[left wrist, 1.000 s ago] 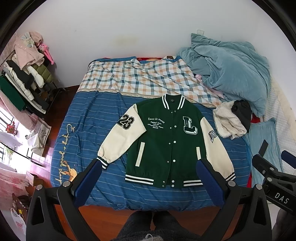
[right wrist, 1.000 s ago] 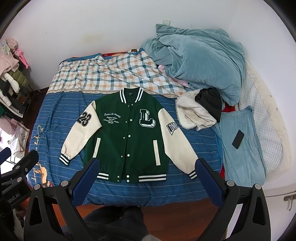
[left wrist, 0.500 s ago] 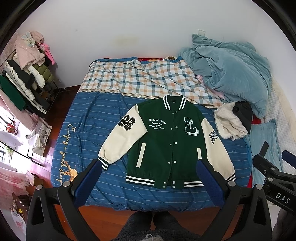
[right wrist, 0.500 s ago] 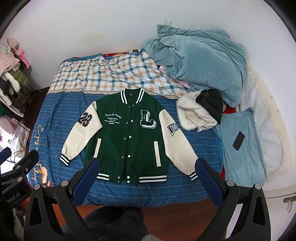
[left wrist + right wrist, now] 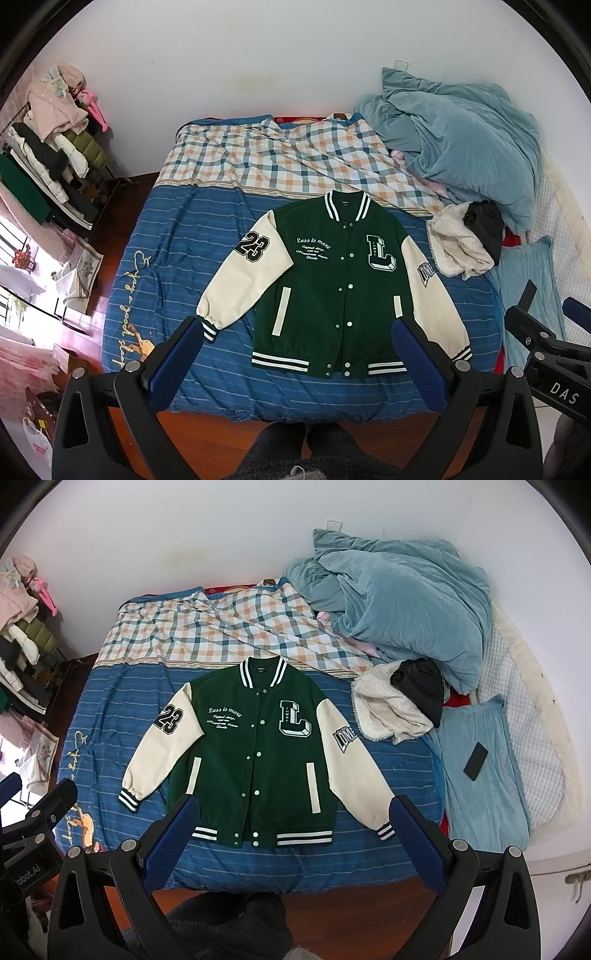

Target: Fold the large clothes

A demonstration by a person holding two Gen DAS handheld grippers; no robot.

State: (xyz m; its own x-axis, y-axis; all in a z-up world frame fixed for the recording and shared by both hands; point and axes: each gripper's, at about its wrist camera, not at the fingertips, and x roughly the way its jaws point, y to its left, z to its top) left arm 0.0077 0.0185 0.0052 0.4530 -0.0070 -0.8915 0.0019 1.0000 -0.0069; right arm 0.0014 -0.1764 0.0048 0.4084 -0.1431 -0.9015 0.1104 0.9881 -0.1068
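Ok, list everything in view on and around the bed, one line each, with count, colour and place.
varsity jacket: 1, green with cream sleeves, flat on blue striped cover, snapped shut.
bed: 1, blue striped and plaid covers.
blanket: 1, light blue, heaped at far right.
fleece garment: 1, cream, right of jacket.
dark garment: 1, black, on the fleece.
phone: 1, black, on blue pillow.
clothes rack: 1, mixed colours, left wall.
left gripper: 1, black with blue pads, open.
right gripper: 1, same, open.

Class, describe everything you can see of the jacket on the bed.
The jacket is a green varsity style with cream sleeves, a striped collar, cuffs and hem, white snaps, a big "L" patch and "23" on one sleeve. It lies flat, front up and snapped shut, sleeves angled outward, on the blue striped bedcover. Neither gripper touches it.
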